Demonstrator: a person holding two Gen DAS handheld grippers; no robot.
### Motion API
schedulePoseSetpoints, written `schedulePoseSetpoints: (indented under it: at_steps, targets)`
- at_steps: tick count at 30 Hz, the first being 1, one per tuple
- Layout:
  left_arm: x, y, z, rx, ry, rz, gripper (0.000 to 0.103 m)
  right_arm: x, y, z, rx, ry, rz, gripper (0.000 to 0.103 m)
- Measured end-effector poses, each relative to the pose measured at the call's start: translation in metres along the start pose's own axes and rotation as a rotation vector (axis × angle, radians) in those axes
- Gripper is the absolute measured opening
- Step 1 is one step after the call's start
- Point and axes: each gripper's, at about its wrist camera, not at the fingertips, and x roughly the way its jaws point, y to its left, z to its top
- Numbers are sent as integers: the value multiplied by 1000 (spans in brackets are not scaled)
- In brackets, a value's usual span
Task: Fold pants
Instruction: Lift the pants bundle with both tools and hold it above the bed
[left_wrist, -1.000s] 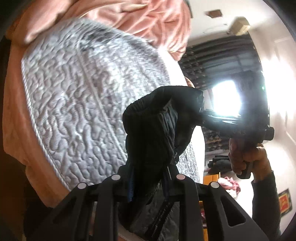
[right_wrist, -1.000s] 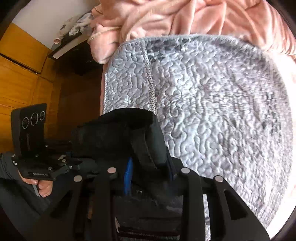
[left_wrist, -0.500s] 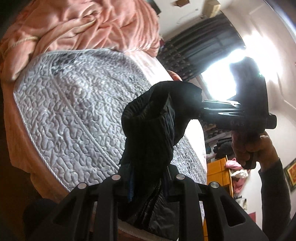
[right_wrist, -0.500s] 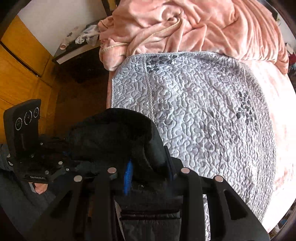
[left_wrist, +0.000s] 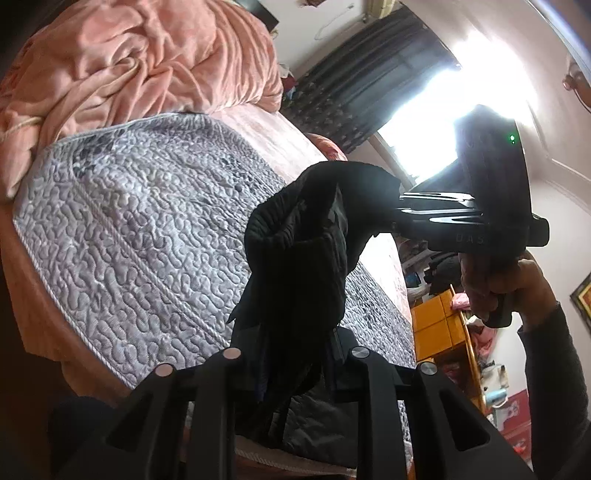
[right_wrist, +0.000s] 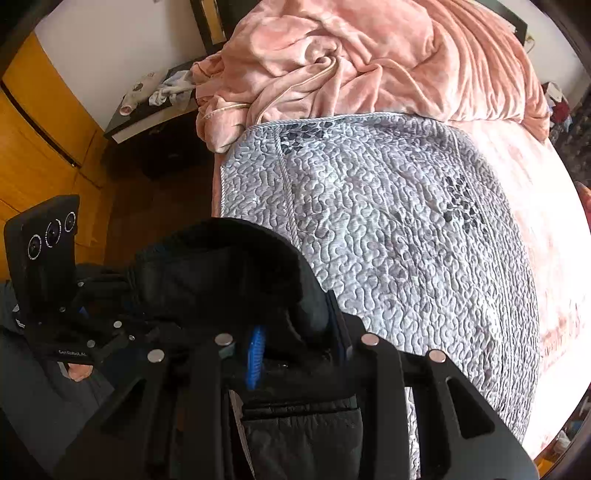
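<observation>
The black pants (left_wrist: 299, 266) hang bunched above the grey quilt (left_wrist: 129, 236), stretched between 2 grippers. The left gripper (left_wrist: 295, 365) has its fingers pinching one end of the waistband; the right gripper (right_wrist: 295, 343) fingers pinch the other end. A pink blanket (right_wrist: 369, 62) lies heaped beyond the quilt.

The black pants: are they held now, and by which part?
Yes. Both tongs, left and right, are shut on the black pants at the bunched waistband edge.
</observation>
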Motion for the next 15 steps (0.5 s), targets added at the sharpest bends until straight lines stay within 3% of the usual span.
schedulePoseSetpoints:
  at_steps: [15]
  targets:
    - [-3, -46, -15, 133, 10, -4, 23, -37, -4, -48, 48, -75, -19, 29]
